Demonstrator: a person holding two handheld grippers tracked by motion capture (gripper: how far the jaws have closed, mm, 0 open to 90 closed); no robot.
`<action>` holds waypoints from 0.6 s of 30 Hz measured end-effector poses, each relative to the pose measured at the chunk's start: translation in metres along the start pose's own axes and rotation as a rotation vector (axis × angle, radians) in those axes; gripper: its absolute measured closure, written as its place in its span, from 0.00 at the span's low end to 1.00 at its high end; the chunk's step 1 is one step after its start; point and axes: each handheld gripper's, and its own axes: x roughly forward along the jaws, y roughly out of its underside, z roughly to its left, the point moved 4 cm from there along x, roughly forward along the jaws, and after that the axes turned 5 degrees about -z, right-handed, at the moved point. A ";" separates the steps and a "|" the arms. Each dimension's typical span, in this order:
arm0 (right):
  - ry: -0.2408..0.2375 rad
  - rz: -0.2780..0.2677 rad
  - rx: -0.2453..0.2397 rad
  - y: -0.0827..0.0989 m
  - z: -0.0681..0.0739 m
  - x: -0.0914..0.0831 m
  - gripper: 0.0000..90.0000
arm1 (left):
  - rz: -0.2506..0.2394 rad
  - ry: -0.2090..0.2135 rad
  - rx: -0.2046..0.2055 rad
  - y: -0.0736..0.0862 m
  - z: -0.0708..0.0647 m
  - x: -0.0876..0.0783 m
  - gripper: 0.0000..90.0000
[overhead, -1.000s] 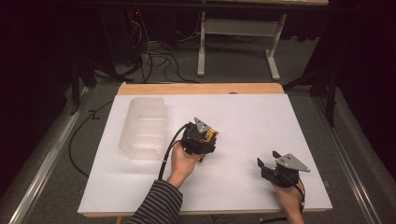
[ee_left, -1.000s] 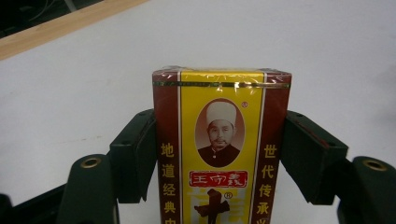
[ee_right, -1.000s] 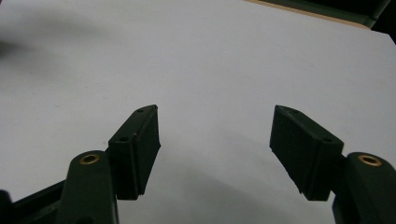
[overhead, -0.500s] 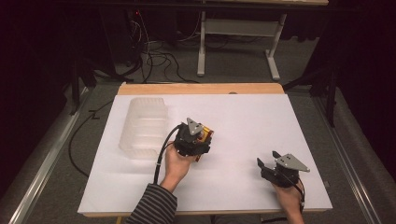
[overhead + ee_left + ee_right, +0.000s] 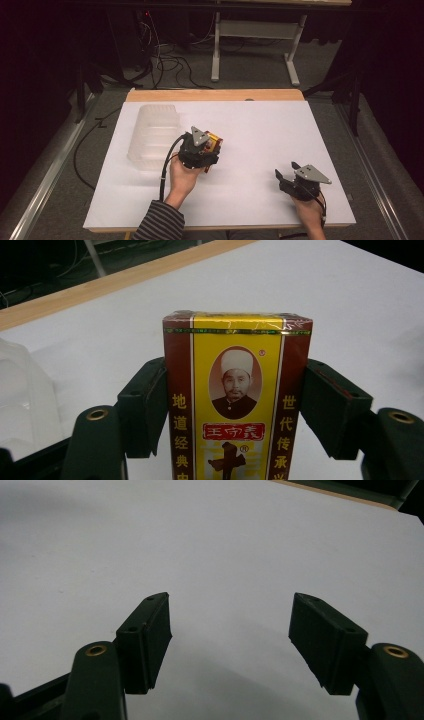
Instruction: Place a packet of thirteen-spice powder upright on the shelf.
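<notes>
Red-and-yellow box [image 5: 237,400], wrapped in glossy film and printed with a small portrait and columns of gold Chinese characters, sits between the two black jaws of the left gripper [image 5: 235,410]. In the left gripper view both jaw pads press against its red side panels, so the gripper is clamped onto the box at the box's own width. The box's top end with its gold band stands clear above the jaw tips.

In the high view the box [image 5: 214,145] shows as a patch of yellow and red under the left gripper [image 5: 200,150], just beside the right edge of the clear plastic container [image 5: 152,135]. The left hand [image 5: 182,177], in a striped sleeve [image 5: 160,222], holds the gripper from below, and a black cable loops from it toward the container's near corner.

The container, ribbed and translucent, lies on the white sheet [image 5: 260,125] covering the wooden table [image 5: 215,95], toward the sheet's left side.

Well to the right of the container, near the sheet's front edge, the right hand [image 5: 310,212] holds the right gripper [image 5: 287,175]. In the right gripper view its jaws [image 5: 230,640] stand wide apart with nothing between them, bare white sheet beneath.

Beyond the table, far from the container, a grey table frame [image 5: 255,40] and tangled cables [image 5: 160,55] sit on the dark floor.
</notes>
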 end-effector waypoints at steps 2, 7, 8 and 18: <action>0.001 -0.001 0.000 0.000 0.000 0.000 0.37 | -0.003 -0.005 0.002 -0.001 0.002 -0.003 0.37; -0.001 -0.004 0.000 0.000 0.000 0.000 0.37 | -0.017 -0.016 -0.004 -0.002 0.007 -0.010 0.37; -0.001 -0.004 0.000 0.000 0.000 0.000 0.37 | -0.018 -0.018 -0.002 -0.003 0.009 -0.012 0.37; -0.002 -0.002 -0.003 0.000 0.000 0.000 0.37 | -0.065 -0.066 -0.021 -0.008 0.025 -0.030 0.37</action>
